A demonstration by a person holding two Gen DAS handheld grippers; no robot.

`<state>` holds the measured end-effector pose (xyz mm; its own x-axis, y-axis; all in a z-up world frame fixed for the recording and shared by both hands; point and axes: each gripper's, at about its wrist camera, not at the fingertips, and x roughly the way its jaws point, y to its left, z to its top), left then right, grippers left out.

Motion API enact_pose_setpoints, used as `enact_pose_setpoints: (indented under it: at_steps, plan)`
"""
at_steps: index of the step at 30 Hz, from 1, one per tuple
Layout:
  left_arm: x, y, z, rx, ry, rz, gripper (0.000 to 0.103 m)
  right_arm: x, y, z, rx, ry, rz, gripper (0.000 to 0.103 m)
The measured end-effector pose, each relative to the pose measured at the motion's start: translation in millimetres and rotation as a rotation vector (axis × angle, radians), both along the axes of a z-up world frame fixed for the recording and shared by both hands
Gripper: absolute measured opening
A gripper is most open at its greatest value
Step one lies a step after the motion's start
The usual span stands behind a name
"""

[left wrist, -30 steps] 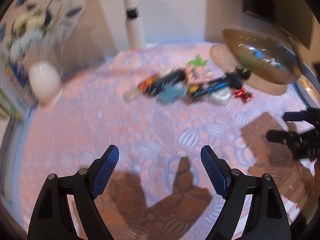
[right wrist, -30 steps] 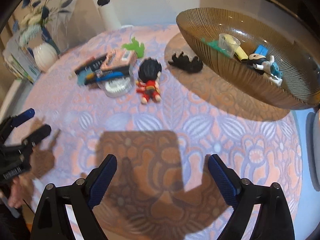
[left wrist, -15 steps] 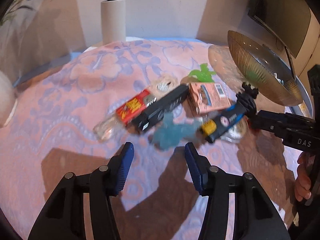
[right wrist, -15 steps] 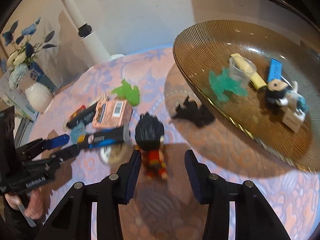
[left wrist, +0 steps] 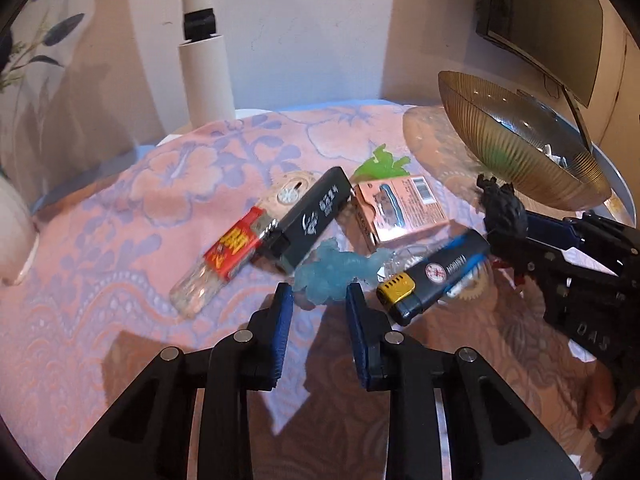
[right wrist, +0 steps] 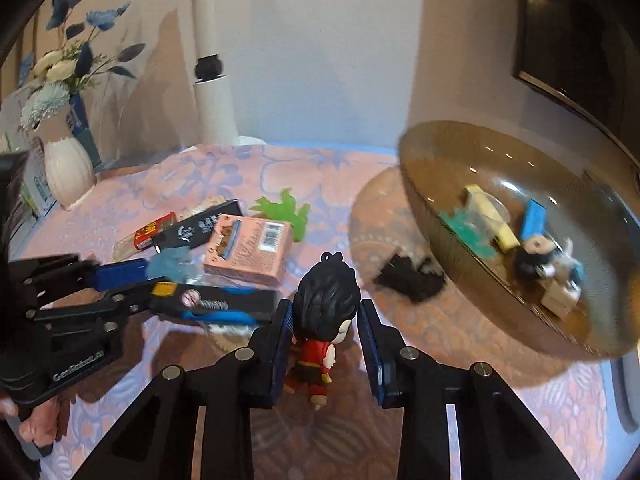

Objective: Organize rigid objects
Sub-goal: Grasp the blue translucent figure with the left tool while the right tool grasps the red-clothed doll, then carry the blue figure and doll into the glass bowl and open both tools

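While the right claw (right wrist: 324, 340) brackets, half-open, the figurine (right wrist: 323, 320) lying head-far on the tabletop (right wrist: 460, 360), the left claw (left wrist: 319, 312), narrowly parted, reaches the blue figure (left wrist: 336, 272) near the lighter (left wrist: 434, 276).

Warm, moderately bright indoor light from above and behind the cameras casts brown, fairly crisp gripper shadows on the tablecloth (left wrist: 120, 248). Small highlights glint on the ribbed glass bowl (right wrist: 500, 168), whose near rim smears with motion blur. The blue figurine (left wrist: 332, 272) and vase (right wrist: 66, 168) look soft. Fisheye distortion bends both views; black vignetting fills the corners, and the walls curve.
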<state>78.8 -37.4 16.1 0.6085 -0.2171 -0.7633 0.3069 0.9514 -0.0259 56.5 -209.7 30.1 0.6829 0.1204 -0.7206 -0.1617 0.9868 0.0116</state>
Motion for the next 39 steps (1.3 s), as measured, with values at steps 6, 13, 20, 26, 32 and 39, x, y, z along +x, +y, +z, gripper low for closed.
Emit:
enact_pose_setpoints:
  at_steps: [6,13,20,26,32,39]
  plan:
    - [-52.5,19.2,4.6,-0.052,-0.008,0.075,0.024,-32.5,-37.1,0.1,0.153,0.047,-0.050,0.032]
    - [-105.7,9.1,3.1,-0.019,0.018,0.029,0.025,-59.0,-50.8,-3.5,0.293,0.128,0.026,0.032]
    - [-96.0,9.9,0.4,-0.050,0.066,0.002,0.065,-60.2,-52.9,-12.1,0.321,0.180,0.050,0.048]
    - [-87.3,-3.9,-3.6,-0.014,0.060,-0.010,0.069,-57.6,-46.5,-12.8,0.271,0.172,0.036,0.054]
    - [-94.7,-32.9,-4.7,0.066,0.002,-0.073,0.046,-56.2,-32.7,-11.3,0.173,0.132,0.029,0.043]
    - [-99.1,-37.9,-1.8,0.104,-0.034,-0.052,0.045,-64.3,-20.5,-5.3,0.102,0.086,0.067,0.033]
